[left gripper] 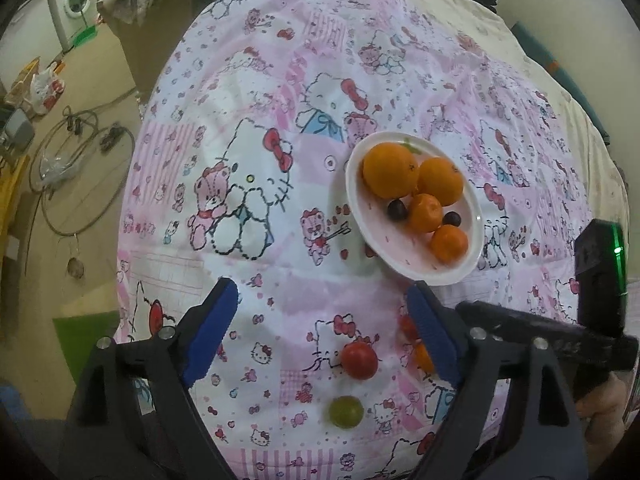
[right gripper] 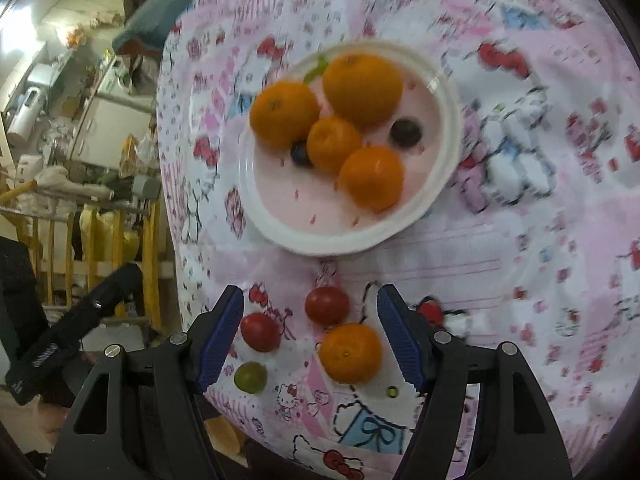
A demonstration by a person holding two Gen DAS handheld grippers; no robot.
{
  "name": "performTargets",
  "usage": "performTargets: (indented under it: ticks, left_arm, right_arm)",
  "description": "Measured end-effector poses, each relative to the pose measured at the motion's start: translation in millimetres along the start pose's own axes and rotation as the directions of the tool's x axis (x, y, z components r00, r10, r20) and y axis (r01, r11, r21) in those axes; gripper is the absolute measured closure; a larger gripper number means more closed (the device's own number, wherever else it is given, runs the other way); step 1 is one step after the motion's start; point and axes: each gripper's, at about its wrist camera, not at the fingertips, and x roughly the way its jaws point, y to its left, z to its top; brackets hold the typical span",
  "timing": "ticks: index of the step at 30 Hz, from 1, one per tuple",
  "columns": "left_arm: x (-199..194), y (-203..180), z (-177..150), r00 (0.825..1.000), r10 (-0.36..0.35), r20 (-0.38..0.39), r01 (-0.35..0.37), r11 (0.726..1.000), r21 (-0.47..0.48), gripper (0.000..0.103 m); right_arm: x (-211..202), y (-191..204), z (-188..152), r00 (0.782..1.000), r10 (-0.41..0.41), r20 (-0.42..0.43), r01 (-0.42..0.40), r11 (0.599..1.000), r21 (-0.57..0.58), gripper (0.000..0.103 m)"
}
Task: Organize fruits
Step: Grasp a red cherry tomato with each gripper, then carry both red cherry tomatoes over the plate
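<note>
A white plate (left gripper: 416,270) (right gripper: 280,232) on the Hello Kitty cloth holds several oranges (left gripper: 390,170) (right gripper: 362,86) and two dark grapes (left gripper: 397,210) (right gripper: 405,132). On the cloth near me lie a red tomato (left gripper: 359,360) (right gripper: 260,332), a second tomato (right gripper: 327,305), a loose orange (right gripper: 351,353) and a green grape (left gripper: 346,411) (right gripper: 250,377). My left gripper (left gripper: 322,328) is open and empty above the tomato. My right gripper (right gripper: 310,332) is open and empty, its fingers either side of the second tomato and the loose orange.
The patterned cloth (left gripper: 256,128) covers a bed. Its left edge drops to a floor with hoops and cables (left gripper: 80,168). A washing machine (left gripper: 76,0) stands far left. Yellow wooden rails (right gripper: 100,240) and clutter lie left of the bed in the right wrist view.
</note>
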Motion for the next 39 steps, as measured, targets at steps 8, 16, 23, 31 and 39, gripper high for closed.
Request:
performTargets:
  ticks: [8, 16, 23, 31, 39]
  left_arm:
    - [0, 7, -3, 1.0, -0.017, -0.018, 0.016, 1.0, -0.016, 0.019]
    - [-1, 7, -5, 1.0, 0.004, -0.02, -0.004, 1.0, -0.009, 0.019]
    - [19, -7, -15, 0.996, 0.007, -0.091, -0.005, 1.0, 0.025, 0.021]
    - [52, -27, -30, 0.975, -0.003, -0.223, 0.014, 0.999, 0.049, 0.021]
    - [88, -61, -53, 0.941, 0.074, -0.329, -0.015, 0.984, 0.179, 0.049]
  right_arm:
    - [45, 18, -1, 0.983, -0.162, -0.085, 0.15, 0.98, -0.132, 0.046]
    - [59, 31, -8, 0.959, -0.275, -0.07, 0.249, 0.934, -0.256, 0.068]
    - [28, 20, -6, 0.979, -0.202, -0.023, 0.194, 0.96, -0.202, 0.068]
    - [-25, -2, -11, 0.991, -0.119, 0.058, 0.126, 0.983, -0.135, 0.068]
    - [-62, -26, -14, 0.989, -0.089, 0.121, 0.098, 0.992, -0.076, 0.068]
